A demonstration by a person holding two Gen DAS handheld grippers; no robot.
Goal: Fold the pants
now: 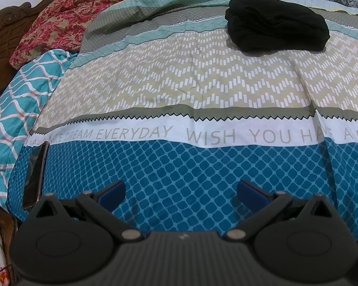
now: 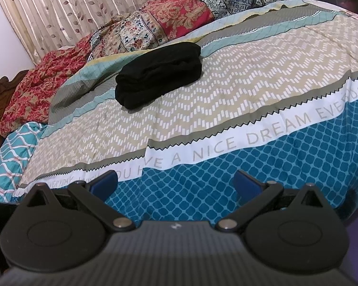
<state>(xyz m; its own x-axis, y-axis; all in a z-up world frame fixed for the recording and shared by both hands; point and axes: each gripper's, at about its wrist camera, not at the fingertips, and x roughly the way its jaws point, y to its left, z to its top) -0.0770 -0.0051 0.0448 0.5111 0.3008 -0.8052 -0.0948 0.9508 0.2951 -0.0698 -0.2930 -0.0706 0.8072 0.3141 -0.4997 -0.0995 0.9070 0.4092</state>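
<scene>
A white band printed with grey capitals runs across the bedspread (image 1: 179,88). In the left wrist view it reads "DREAM EVERYDAY WISH YOU HA", with a fold in the cloth breaking the last word, and further letters at each end are cut off or too creased to read. In the right wrist view the same band reads "A NICE DREAM EVE", with "EVERYDAY" faintly legible at its near left end. A black zigzag line edges the band on its far side; nearer lies a teal field of rounded lattice, farther a beige field of white chevron dashes, then grey and pale green stripes.

The pants (image 1: 278,23) are black and lie folded into a compact, thick, roughly oblong bundle with several layers showing along the near edge. They rest on the far part of the bedspread, across the beige chevron field and the pale green stripe, well apart from both grippers. In the right wrist view the pants (image 2: 158,74) sit left of centre.

The left gripper (image 1: 181,194) hovers over the near teal field with its blue-padded fingers spread wide and nothing between them. The right gripper (image 2: 175,186) is likewise spread wide and empty over the near edge.

A dark phone (image 1: 35,178) lies at the near left edge. Red floral cloth (image 1: 59,21) is heaped at the far left, and a leaf-patterned curtain (image 2: 71,7) hangs beyond.
</scene>
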